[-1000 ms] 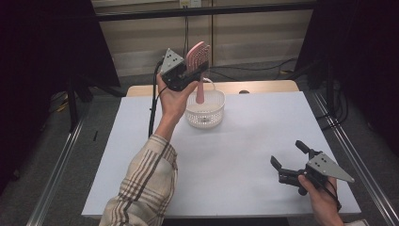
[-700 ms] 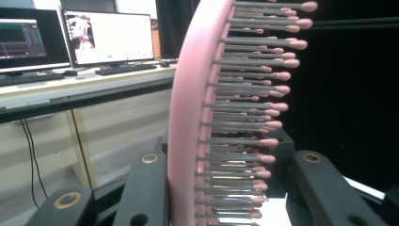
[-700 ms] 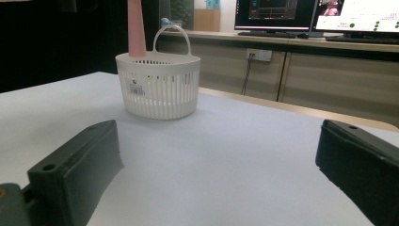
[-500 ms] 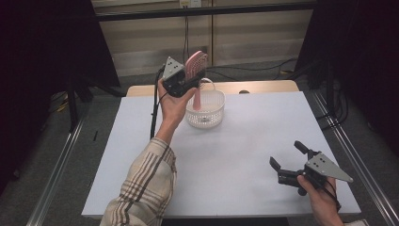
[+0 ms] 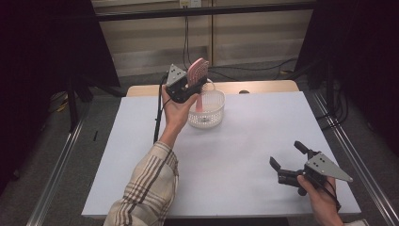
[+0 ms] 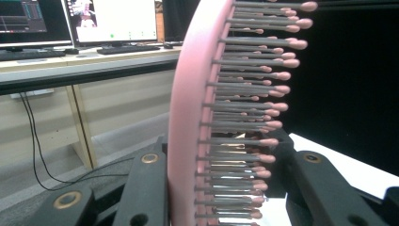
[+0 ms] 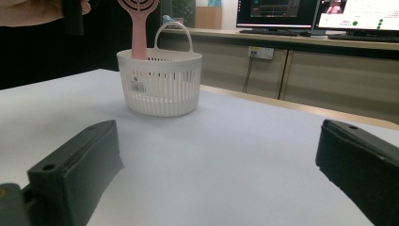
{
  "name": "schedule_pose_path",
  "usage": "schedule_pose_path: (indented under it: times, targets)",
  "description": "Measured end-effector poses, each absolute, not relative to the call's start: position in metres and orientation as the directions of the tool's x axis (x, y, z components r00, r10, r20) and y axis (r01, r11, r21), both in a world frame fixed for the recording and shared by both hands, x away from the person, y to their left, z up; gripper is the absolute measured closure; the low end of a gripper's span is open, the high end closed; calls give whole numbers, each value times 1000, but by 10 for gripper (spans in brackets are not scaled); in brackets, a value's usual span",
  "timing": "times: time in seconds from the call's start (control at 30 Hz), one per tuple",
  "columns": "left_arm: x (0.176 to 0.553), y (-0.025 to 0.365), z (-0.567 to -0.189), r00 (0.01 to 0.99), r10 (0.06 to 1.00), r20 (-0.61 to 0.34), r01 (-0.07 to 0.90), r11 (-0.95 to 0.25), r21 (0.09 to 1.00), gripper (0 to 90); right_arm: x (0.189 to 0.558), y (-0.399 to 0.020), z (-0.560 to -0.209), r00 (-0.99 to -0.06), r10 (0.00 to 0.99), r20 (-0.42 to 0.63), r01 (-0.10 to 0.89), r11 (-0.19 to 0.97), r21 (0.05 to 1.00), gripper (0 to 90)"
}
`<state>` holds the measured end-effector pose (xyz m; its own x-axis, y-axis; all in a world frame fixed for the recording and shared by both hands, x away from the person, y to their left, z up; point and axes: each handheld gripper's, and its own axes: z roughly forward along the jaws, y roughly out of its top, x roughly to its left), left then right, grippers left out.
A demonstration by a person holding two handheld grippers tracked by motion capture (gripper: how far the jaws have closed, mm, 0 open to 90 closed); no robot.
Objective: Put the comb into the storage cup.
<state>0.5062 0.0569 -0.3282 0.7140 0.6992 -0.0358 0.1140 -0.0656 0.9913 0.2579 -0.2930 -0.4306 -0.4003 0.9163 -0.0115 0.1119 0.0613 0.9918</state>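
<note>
Left tool [image 5: 194, 84] clamps pink hairbrush [image 5: 198, 71], handle inside white basket [image 5: 207, 111]. Right tool [image 5: 289, 160] gapes wide, low over white bench [image 5: 235, 155]. Monitors [image 7: 329, 14] on desk behind.

Plaid sleeve [image 5: 149, 188]; black jaws, grey three-cornered plates.

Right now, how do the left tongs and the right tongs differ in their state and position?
The left tongs are shut on the head of the pink plastic hairbrush; the right tongs are open and hold nothing. The left tongs are raised above the white slatted plastic basket, where the brush handle dips inside; the right tongs sit low over the white table, far from the basket. Both are black and held by a hand.
</note>
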Motion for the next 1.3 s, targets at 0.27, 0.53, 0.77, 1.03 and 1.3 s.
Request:
schedule_pose_path:
  times: [0.27, 0.53, 0.77, 1.03, 1.3]
  targets:
    - [507, 49, -341, 732, 679, -49, 131, -71, 989, 629, 258, -292, -431, -402, 916, -10, 117, 62, 991, 2]
    - [506, 46, -352, 736, 675, -54, 145, -79, 986, 629, 258, -292, -432, -409, 912, -13, 121, 69, 990, 2]
    - [507, 43, -359, 733, 678, -58, 155, -83, 984, 629, 258, -292, -432, -414, 910, -15, 122, 72, 990, 0]
    - [509, 42, -366, 731, 680, -64, 165, -84, 983, 629, 258, -292, -432, -416, 909, -12, 124, 70, 990, 1]
    - [510, 40, -370, 733, 679, -54, 161, -96, 982, 628, 258, -292, -433, -415, 910, -10, 130, 70, 989, 1]
